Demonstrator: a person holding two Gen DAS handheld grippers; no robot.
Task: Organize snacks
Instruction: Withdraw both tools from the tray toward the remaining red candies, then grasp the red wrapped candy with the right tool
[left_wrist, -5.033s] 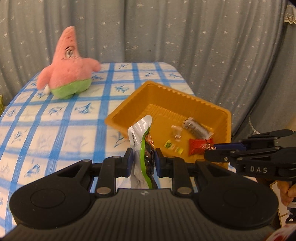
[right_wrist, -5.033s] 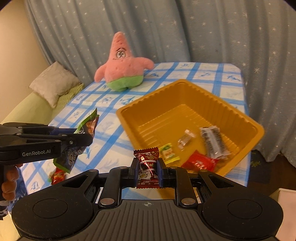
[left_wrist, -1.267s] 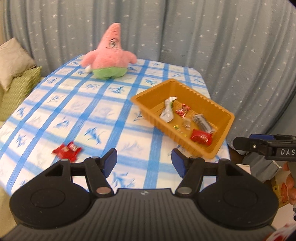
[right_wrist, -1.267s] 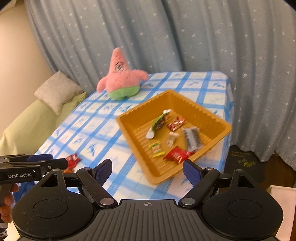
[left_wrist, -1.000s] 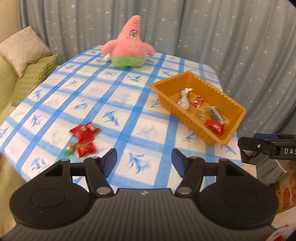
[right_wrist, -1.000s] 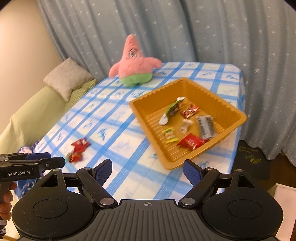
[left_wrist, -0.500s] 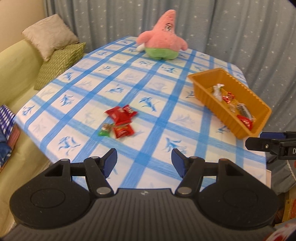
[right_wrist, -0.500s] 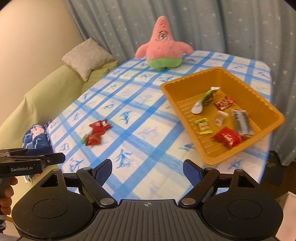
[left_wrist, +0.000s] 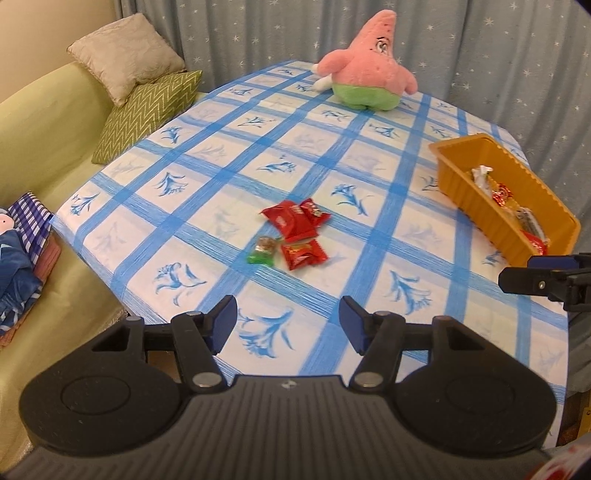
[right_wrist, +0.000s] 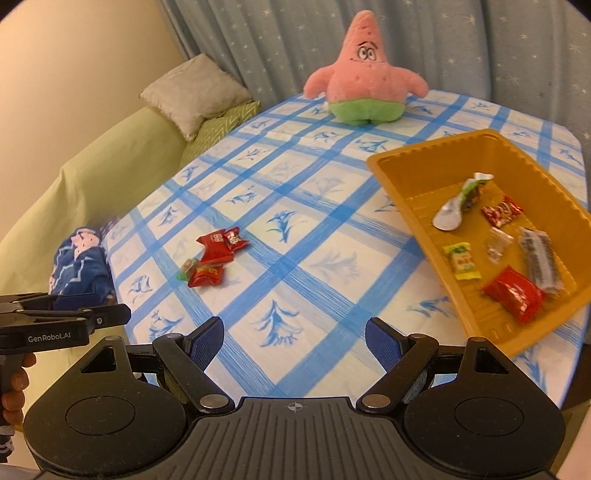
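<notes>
Left wrist view
Left tongs (left_wrist: 287, 325): blue-padded fingers spread wide, nothing between them, held above the near edge of the surface.
Surface (left_wrist: 229, 162): white cloth with blue check and blue floral motifs.
Loose snacks: large red foil packet (left_wrist: 290, 220) overlapping a small red wrapped candy (left_wrist: 314, 212); just nearer, a second red packet (left_wrist: 303, 254) lies beside a green-ended clear wrapper (left_wrist: 263, 250). All four sit mid-surface, well apart from the tray.
Tray: orange ribbed plastic tray (left_wrist: 476, 199) at the right edge of the surface, wrapped snacks inside.
Right tongs (left_wrist: 546, 275): seen side-on at the right border; finger spacing cannot be told here.
Other: pink star-shaped plush toy (left_wrist: 365, 70) at the far end.

Right wrist view
Right tongs (right_wrist: 294, 339): fingers wide apart, empty.
Tray contents: silver-and-green pouch (right_wrist: 460, 201), red-and-white candy (right_wrist: 501, 215), clear wrapper (right_wrist: 498, 243), yellow-green sweet (right_wrist: 462, 261), dark striped bar (right_wrist: 540, 259), red packet (right_wrist: 514, 292).
</notes>
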